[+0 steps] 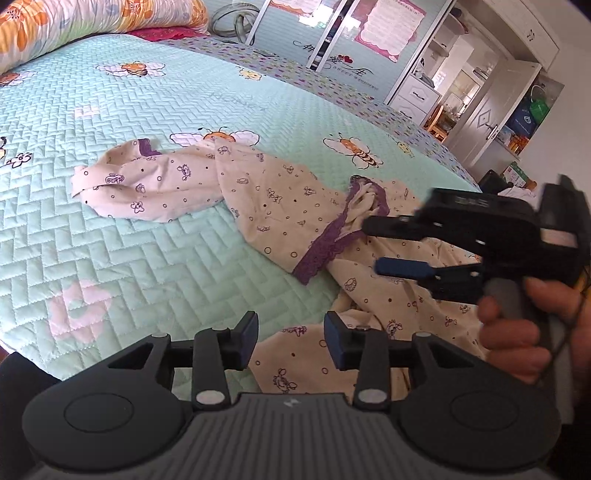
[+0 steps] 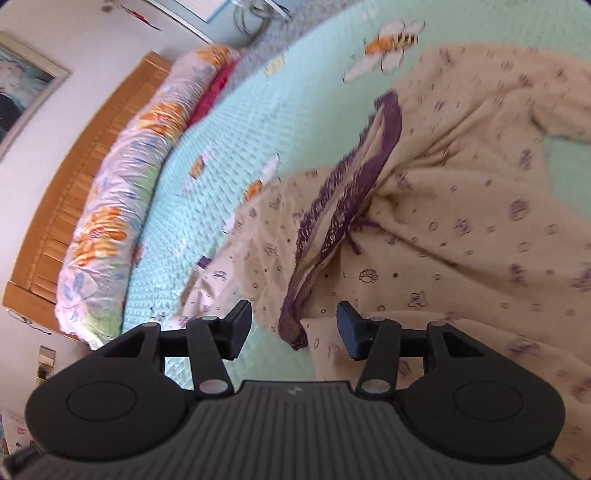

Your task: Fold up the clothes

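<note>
So the thing to fold is a cream pyjama top (image 1: 280,199) with little purple prints and a purple lace neckline (image 1: 325,251). It's lying rumpled across the middle and lower right of the left wrist view, on the mint quilted bedspread (image 1: 110,240) with the bee pattern. One sleeve (image 1: 122,184) is flung out toward the left of the frame, the body is bunched and twisted, and the collar is scrunched up on itself. Honestly it looks like nothing is folded yet: no flat panel, no straight edges, so I'd say the job is right at the start and the top first needs spreading out.

The left gripper (image 1: 290,341) sits at the bottom of its own view, jaws partly apart, with cloth showing below the gap, but the pads aren't pinching anything. The right gripper (image 1: 399,245) comes in from the right edge, a hand (image 1: 517,332) on its grip, jaws also part open and empty, tips just by the collar. The right wrist view is blurry, but the lace edge (image 2: 332,229) runs up from between the open pads.

Further out there's a floral bolster (image 1: 92,26) at upper left and a wardrobe (image 1: 369,37) along the top.
</note>
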The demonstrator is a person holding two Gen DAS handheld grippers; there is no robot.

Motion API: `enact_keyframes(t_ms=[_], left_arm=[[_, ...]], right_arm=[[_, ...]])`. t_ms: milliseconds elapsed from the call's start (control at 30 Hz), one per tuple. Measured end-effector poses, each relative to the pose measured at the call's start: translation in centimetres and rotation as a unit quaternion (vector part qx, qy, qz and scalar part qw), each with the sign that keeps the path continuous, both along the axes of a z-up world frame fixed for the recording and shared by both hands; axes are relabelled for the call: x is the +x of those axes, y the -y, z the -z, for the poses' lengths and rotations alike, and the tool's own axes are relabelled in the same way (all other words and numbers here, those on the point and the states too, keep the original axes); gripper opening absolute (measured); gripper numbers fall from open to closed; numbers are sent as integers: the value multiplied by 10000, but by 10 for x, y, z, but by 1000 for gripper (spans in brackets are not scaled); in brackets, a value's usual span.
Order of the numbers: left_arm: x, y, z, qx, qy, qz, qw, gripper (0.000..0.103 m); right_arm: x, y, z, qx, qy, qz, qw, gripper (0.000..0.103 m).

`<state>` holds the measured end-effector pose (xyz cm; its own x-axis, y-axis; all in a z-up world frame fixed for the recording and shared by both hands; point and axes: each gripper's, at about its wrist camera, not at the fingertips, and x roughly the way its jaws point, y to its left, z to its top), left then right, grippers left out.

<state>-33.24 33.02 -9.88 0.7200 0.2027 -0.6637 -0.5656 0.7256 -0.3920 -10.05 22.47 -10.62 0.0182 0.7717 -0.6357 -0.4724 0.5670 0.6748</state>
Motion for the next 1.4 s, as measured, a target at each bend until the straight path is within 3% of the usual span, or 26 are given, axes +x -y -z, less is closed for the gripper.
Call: enact_keyframes(t_ms=[233,267,300,367,567,833,900,1000,1067,1233,1333,1400], left_arm=[[-2,-11,17,-283,3,-77,9996,43],[-1,-12,18,-313,6,-82,9995,43],[-2,-13,19,-337,13,-87,9994,43],[-3,-14,21,-378,33,-98,9992,43],[-6,-21,21,-440,129,-144,9988,43],[1,-36,23,-560,200,-164,9981,44],[2,-42,26,-600,167,-196,9979,44],[4,-51,31,-651,129,-245,9975,44],[3,-56,32,-651,138,-265,9974,44],[0,-58,29,-589,148,-317,9976,44],[0,-54,27,-605,157,-331,9975,45],[3,-50,26,-634,144,-307,9974,45]], right_arm=[[10,-38,24,-138,-423,38,9990,51],[11,-44,24,-184,-414,6,9990,48],[12,-49,25,-231,-405,-27,9989,41],[14,-58,22,-276,-344,-92,9990,2],[39,-81,-20,122,104,10,9999,0],[134,-168,-91,415,887,377,9945,0],[163,-190,-88,303,937,581,9934,2],[189,-195,-57,81,322,846,9959,36],[190,-182,-36,108,60,895,9959,38],[178,-96,-28,367,119,939,9948,39],[190,-33,-37,268,532,1355,9890,51],[204,-4,-38,-168,881,1488,9848,55]])
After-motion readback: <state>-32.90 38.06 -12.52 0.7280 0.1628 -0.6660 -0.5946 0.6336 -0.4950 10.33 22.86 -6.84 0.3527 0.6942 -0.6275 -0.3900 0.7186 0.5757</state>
